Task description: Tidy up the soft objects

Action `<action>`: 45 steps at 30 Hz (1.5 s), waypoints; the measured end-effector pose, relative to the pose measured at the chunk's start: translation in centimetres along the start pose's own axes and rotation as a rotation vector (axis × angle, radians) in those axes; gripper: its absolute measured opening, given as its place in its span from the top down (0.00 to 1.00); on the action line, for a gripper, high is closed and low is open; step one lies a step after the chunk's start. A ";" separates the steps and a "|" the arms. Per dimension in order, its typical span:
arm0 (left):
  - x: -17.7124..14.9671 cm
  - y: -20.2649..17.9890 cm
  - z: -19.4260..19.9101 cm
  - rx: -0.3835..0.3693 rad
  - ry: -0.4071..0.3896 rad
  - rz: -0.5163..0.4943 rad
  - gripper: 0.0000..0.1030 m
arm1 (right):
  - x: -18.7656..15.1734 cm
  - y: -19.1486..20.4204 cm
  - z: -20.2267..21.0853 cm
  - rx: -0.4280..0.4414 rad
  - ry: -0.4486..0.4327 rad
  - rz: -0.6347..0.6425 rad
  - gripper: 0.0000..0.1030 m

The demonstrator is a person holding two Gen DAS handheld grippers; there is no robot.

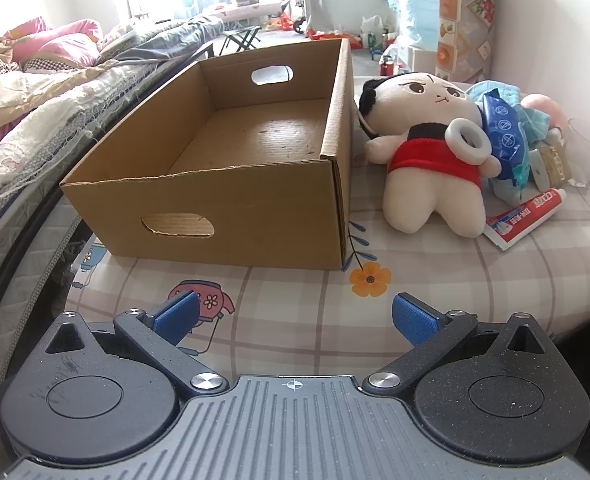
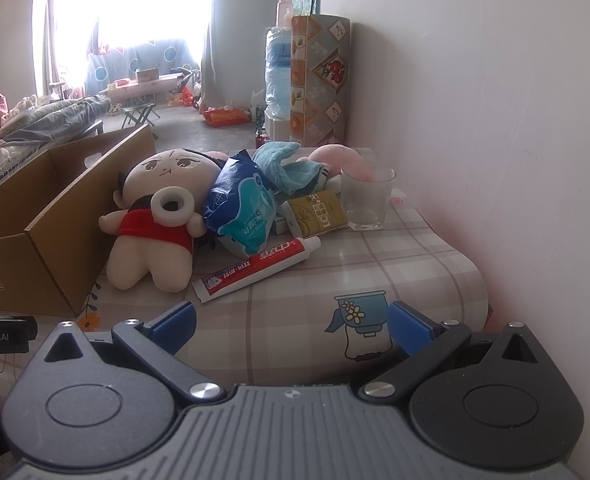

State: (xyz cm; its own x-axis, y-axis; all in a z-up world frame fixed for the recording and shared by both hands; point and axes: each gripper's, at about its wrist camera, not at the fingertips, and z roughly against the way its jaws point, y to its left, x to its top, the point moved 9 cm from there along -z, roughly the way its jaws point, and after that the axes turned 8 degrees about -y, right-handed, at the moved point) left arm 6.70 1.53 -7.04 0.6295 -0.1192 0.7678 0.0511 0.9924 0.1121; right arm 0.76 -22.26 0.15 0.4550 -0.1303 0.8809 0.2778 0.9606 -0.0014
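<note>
Brown cardboard box (image 1: 231, 200), red-shirted cream doll (image 1: 427, 156), checked floral tablecloth (image 1: 295, 320)

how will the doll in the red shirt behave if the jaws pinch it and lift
The doll looks stuffed, so it should squash and droop. Probably light for its size. The white ring resting on its chest may slide off, and the blue packet leaning against it may slump.

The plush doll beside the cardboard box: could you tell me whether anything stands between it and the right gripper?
Nothing visible does. Only bare tablecloth lies between the open right gripper and the plush doll; the toothpaste tube lies just right of the doll's feet, slightly off that line.
</note>
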 end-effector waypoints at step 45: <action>5.3 -3.6 2.2 -0.186 -0.212 -0.125 0.00 | 4.5 -1.4 -1.5 0.165 -0.155 -0.044 0.00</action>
State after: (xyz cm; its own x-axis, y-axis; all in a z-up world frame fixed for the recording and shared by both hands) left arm 8.09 -2.72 -1.99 0.4349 -0.2248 0.8720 0.2715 0.9560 0.1110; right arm 3.70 -24.53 3.41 0.3069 -0.1456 0.9405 0.1460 0.9837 0.1047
